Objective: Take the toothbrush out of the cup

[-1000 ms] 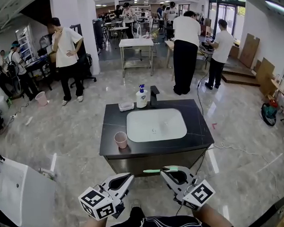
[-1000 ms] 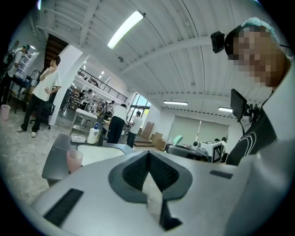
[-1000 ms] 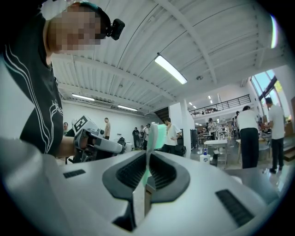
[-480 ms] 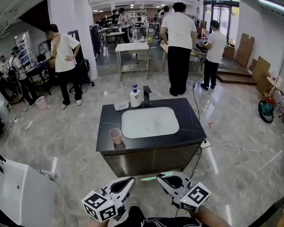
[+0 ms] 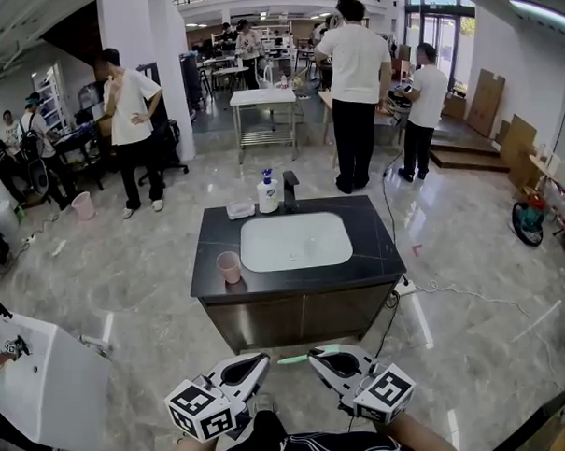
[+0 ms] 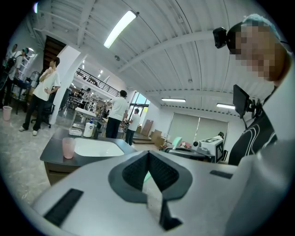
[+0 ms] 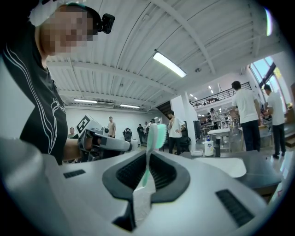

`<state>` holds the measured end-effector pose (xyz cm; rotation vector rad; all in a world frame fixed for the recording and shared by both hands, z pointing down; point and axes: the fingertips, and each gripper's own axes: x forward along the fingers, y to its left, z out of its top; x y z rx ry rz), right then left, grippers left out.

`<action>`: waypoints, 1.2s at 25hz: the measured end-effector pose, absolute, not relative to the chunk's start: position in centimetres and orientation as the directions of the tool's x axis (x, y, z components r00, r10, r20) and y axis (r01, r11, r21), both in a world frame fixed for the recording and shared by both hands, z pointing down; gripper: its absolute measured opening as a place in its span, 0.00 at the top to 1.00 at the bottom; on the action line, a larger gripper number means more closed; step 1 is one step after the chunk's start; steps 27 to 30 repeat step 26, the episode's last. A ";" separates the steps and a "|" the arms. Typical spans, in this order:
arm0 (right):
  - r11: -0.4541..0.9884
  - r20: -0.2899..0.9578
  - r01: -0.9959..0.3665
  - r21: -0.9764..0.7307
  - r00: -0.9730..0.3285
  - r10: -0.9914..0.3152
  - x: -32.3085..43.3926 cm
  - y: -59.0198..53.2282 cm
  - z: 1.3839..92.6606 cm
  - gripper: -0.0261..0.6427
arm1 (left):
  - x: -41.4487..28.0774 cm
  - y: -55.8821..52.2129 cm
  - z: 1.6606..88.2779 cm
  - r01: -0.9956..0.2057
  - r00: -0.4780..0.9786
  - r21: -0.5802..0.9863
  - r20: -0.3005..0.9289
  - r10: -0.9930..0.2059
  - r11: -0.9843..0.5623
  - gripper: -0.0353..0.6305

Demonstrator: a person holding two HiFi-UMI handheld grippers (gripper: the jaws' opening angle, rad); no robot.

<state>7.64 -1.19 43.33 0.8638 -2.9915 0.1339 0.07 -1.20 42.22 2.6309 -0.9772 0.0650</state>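
A pale pink cup (image 5: 228,266) stands at the front left corner of the dark sink counter (image 5: 382,253); it also shows in the left gripper view as the cup (image 6: 68,147), with nothing in it. The mint-green toothbrush (image 5: 298,358) lies level, well in front of the counter, its handle clamped in my right gripper (image 5: 314,352). In the right gripper view the toothbrush (image 7: 154,133) rises from the shut right gripper (image 7: 147,156), head up. My left gripper (image 5: 262,359) hangs beside it, apart from the brush; the left gripper (image 6: 148,154) has its jaws together on nothing.
On the counter are a white basin (image 5: 295,241), a black faucet (image 5: 289,189), a soap bottle (image 5: 267,194) and a small tray (image 5: 241,209). A white sink unit (image 5: 37,389) stands at the lower left. Several people stand behind the counter, and cables lie on the floor at right.
The counter has drawn further away in the head view. Both grippers have sunk slightly toward the bottom edge. The toothbrush stays in the right gripper.
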 end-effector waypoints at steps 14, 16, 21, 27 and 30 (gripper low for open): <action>0.842 0.047 -0.533 -0.084 -0.846 -0.531 8.1 -0.6 43.2 0.92 | 0.8 -0.5 42.2 -0.643 0.763 0.281 0.156 -0.627 -0.712 0.94; 0.841 0.045 -0.534 -0.084 -0.845 -0.532 8.2 -0.6 43.2 0.92 | 0.9 -0.4 42.2 -0.644 0.763 0.279 0.158 -0.627 -0.713 0.94; 0.844 0.042 -0.532 -0.066 -0.847 -0.530 8.6 -0.4 43.0 0.92 | 1.2 -0.1 42.0 -0.645 0.762 0.274 0.159 -0.627 -0.714 0.94; 0.859 0.024 -0.508 -0.062 -0.862 -0.507 8.4 0.0 42.3 0.92 | 1.5 0.2 42.0 -0.646 0.761 0.268 0.160 -0.628 -0.714 0.94; 0.859 0.024 -0.508 -0.062 -0.862 -0.507 8.4 0.0 42.3 0.92 | 1.5 0.2 42.0 -0.646 0.761 0.268 0.160 -0.628 -0.714 0.94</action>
